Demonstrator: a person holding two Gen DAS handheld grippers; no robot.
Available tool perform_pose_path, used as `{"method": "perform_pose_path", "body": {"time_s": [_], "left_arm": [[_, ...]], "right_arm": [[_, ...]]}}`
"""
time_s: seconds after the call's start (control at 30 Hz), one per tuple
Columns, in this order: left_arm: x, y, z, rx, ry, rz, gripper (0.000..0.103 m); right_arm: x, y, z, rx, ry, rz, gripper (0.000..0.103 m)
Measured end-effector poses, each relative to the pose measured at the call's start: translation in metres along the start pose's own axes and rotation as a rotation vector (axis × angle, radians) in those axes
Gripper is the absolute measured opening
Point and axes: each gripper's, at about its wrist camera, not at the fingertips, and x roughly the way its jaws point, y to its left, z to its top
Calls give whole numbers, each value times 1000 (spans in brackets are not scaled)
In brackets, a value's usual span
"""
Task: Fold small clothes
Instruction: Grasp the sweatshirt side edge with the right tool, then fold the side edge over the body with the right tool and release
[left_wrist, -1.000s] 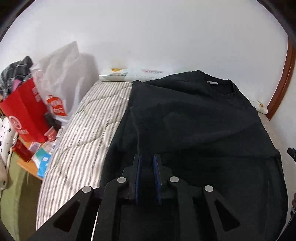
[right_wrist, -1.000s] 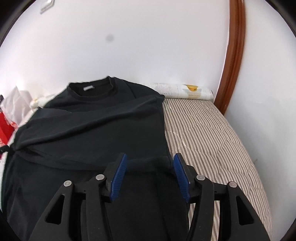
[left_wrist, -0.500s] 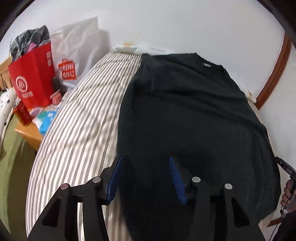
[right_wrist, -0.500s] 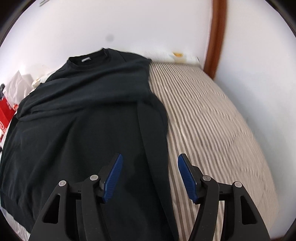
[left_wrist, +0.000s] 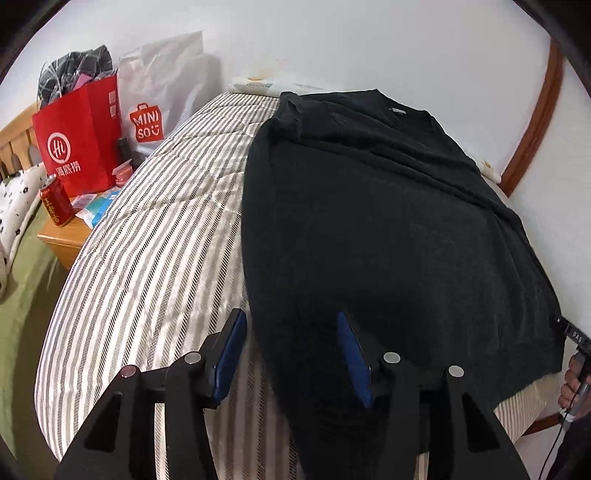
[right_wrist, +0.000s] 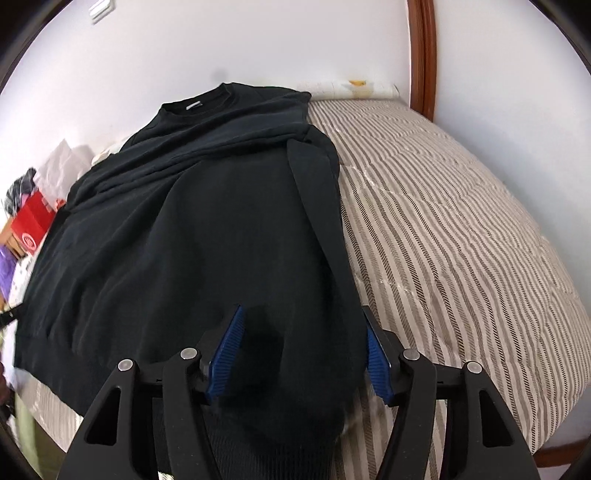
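Both my grippers are hanging over the near hem end of the shirt with jaws apart, nothing pinched: left gripper (left_wrist: 291, 354) just popped open and now straddles the shirt's left edge, one pad over the bedding and one over fabric, while my right gripper (right_wrist: 303, 354) sits spread over the right hem corner, cloth under and between the pads but not squeezed. Biggest thing first: the striped quilt (left_wrist: 155, 236) covers the whole bed, running away toward the white wall. Lying flat on it is the black sweatshirt (left_wrist: 369, 229), long axis straight along the bed, collar (right_wrist: 195, 103) pointing at the far wall, hem toward me. Its sleeves look folded in across the chest, with a strip lying down the right side. Off the left side there's a red paper bag (left_wrist: 79, 144), a white Miniso bag (left_wrist: 155, 99) and a red can (left_wrist: 55, 199) on the nightstand.
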Motion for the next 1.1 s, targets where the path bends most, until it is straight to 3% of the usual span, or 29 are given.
{"method": "perform_pose_path", "body": {"time_s": [0.2,0.27,0.33,0.4,0.6,0.9,1.1], "left_arm": [[4,-15,0,2,-13,8,47],[7,-20,2,7,-19,36,39],[9,-21,3,10,-23,73,18],[8,-16,4,-17,-12,48,9],[-18,-6,5,-46,-45,-24,7],[-60,-11,-8,-3,-106,-87,7],[-68,-11,11,-22,-188,-109,7]], "right_arm": [[4,3,1,21,-22,-13,56],[7,8,4,9,-32,-35,46],[8,12,5,-5,-39,-26,21],[6,13,7,-11,-40,-23,10],[-12,-4,9,30,-60,52,7],[-56,-6,7,-19,-117,63,7],[-60,-4,29,4,-164,73,7]]}}
